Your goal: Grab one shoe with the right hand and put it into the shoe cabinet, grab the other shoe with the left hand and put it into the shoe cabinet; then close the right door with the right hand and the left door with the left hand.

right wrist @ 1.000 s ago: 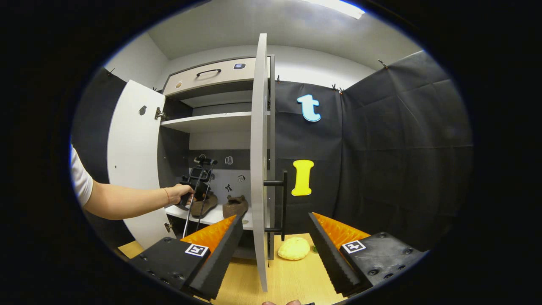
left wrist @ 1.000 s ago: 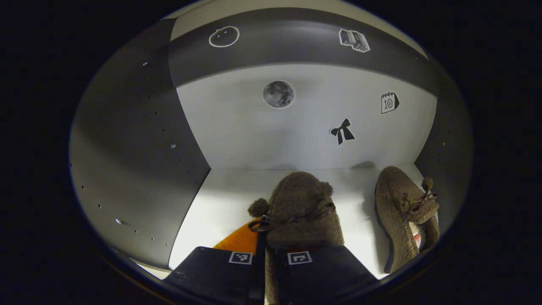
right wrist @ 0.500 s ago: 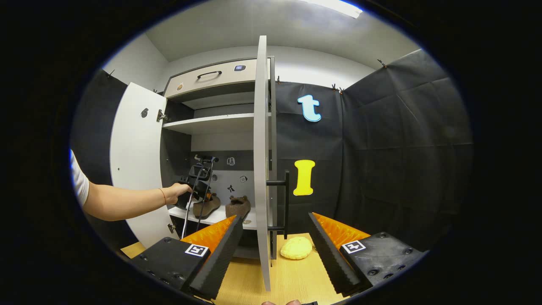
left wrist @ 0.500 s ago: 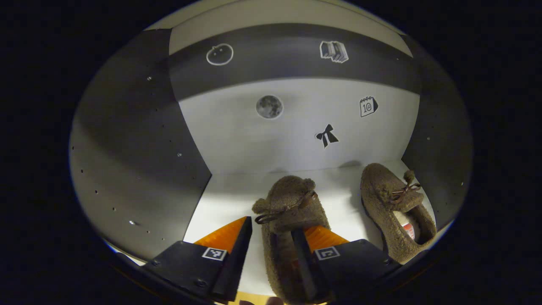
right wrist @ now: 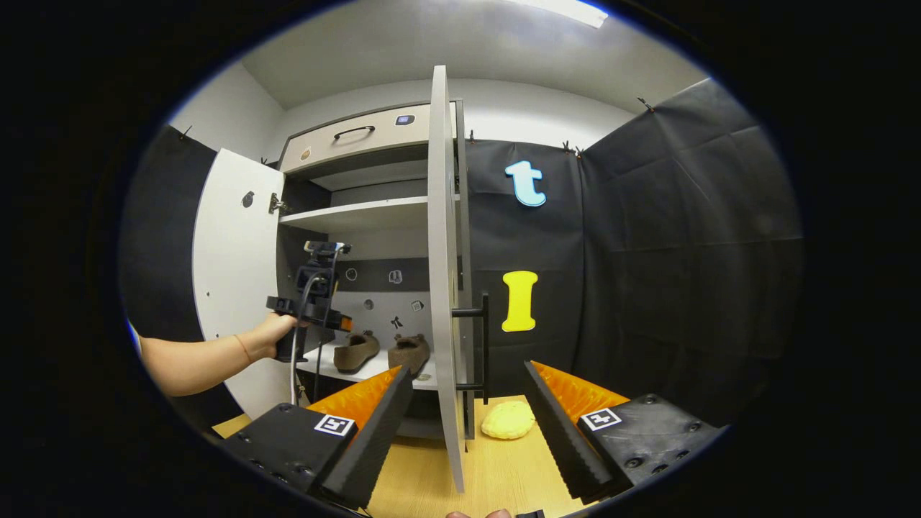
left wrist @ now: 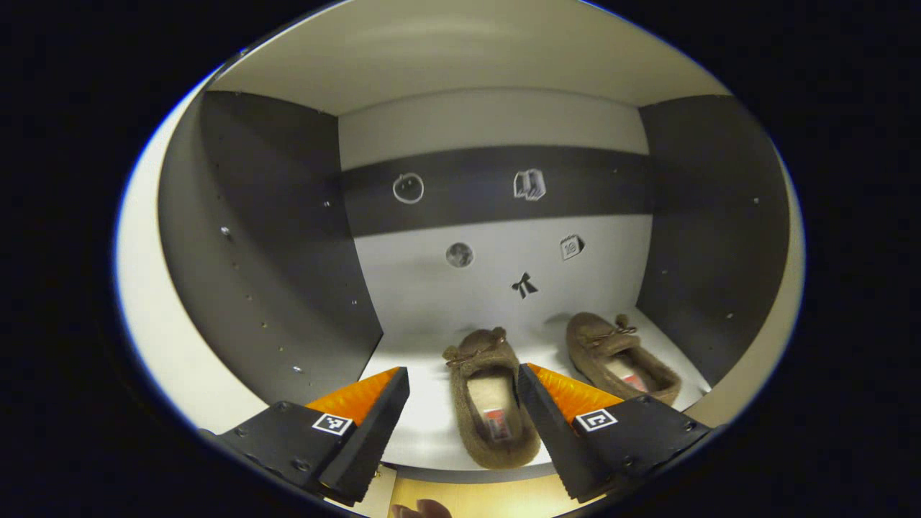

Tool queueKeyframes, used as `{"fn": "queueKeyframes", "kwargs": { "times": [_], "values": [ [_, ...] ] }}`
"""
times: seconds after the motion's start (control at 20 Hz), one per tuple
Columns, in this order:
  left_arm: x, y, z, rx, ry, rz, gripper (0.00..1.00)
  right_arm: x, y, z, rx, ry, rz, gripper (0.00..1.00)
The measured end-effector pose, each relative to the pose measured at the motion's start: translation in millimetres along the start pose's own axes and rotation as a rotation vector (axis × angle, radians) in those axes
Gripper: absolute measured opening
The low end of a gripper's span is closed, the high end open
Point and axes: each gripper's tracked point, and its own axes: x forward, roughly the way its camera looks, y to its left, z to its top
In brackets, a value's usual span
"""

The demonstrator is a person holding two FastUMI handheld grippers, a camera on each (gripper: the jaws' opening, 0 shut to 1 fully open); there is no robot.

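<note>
Two brown fuzzy shoes lie side by side on the white shelf (left wrist: 424,432) of the shoe cabinet: the left shoe (left wrist: 489,403) and the right shoe (left wrist: 619,356). My left gripper (left wrist: 460,424) is open just outside the shelf's front edge, its fingers on either side of the left shoe but apart from it. In the right gripper view both shoes (right wrist: 381,350) rest on that shelf, and a hand holds the left gripper (right wrist: 309,309) in front of them. My right gripper (right wrist: 468,424) is open and holds nothing, low over the wooden floor, facing the edge of the right door (right wrist: 442,288).
Both cabinet doors stand open: the left door (right wrist: 230,273) swung out to the left, the right door edge-on with a black bar handle (right wrist: 481,338). A yellow lump (right wrist: 507,419) lies on the wooden floor (right wrist: 504,467) beside the right door. Black cloth covers the wall at right.
My left gripper opened, let go of the left shoe and drew back out of the cabinet. The shoe stays on the shelf. My right gripper has barely moved.
</note>
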Motion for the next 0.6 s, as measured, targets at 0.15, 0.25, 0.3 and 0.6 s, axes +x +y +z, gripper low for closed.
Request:
{"fn": "queueKeyframes", "kwargs": {
  "times": [0.15, 0.25, 0.3, 0.6],
  "values": [
    [-46.9, -6.4, 11.7, 0.000, -0.084, -0.018, 0.96, 1.3, -1.0, 0.3, -0.008, 0.004, -0.003, 0.98],
    [-79.9, -9.0, 15.3, -0.016, -0.131, -0.024, 0.96, 5.6, -3.8, 2.6, 0.008, 0.010, -0.004, 0.98],
    [-96.4, -12.2, 15.8, -0.025, -0.150, -0.038, 0.96, 7.7, -5.7, 4.8, 0.017, 0.008, -0.004, 0.98],
    [-190.1, 1.9, 8.5, -0.067, -0.247, -0.005, 0.97, 19.3, -30.0, 14.0, 0.022, -0.007, -0.046, 0.98]
  ]
}}
